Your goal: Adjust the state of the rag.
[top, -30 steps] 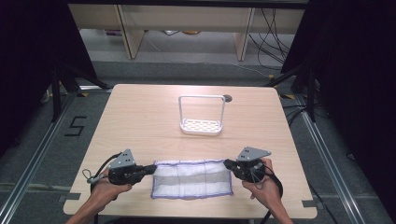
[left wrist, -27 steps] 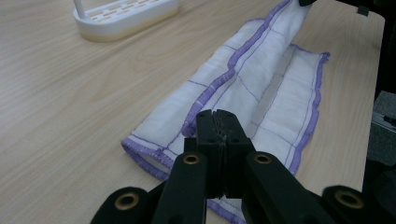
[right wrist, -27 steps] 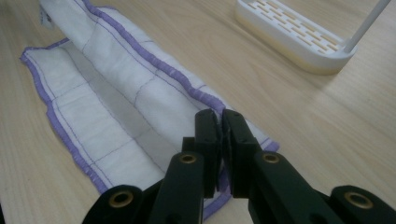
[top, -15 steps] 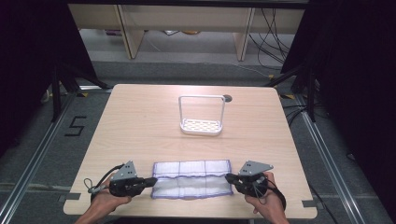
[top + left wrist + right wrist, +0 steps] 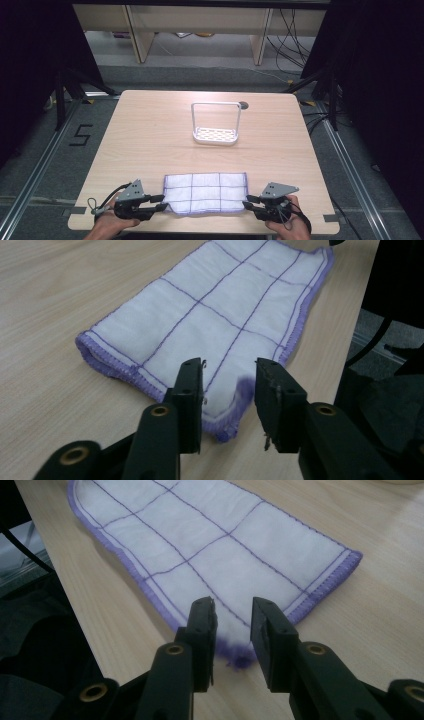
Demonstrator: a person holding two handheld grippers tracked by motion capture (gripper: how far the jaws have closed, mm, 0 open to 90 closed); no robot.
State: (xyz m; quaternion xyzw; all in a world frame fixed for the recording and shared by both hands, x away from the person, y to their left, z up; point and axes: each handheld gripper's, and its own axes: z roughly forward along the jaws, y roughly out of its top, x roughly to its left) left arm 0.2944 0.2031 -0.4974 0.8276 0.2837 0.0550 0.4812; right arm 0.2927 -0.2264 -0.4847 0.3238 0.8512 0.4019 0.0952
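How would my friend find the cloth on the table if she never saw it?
Look at the wooden table, along the edge nearest the person. The cloth lies flat there, folded; unlike the white wire rack farther back, it is soft, white, with purple lines and trim.

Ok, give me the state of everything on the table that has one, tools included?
White cloth with purple grid lines and purple hem: folded, lying flat near the table's front edge.
White wire-handled rack with perforated tray: upright, empty, apart from the cloth.
Left tool: jaws just opened, cloth corner between them, not pinched.
Right tool: jaws just opened, cloth corner between them, not pinched.
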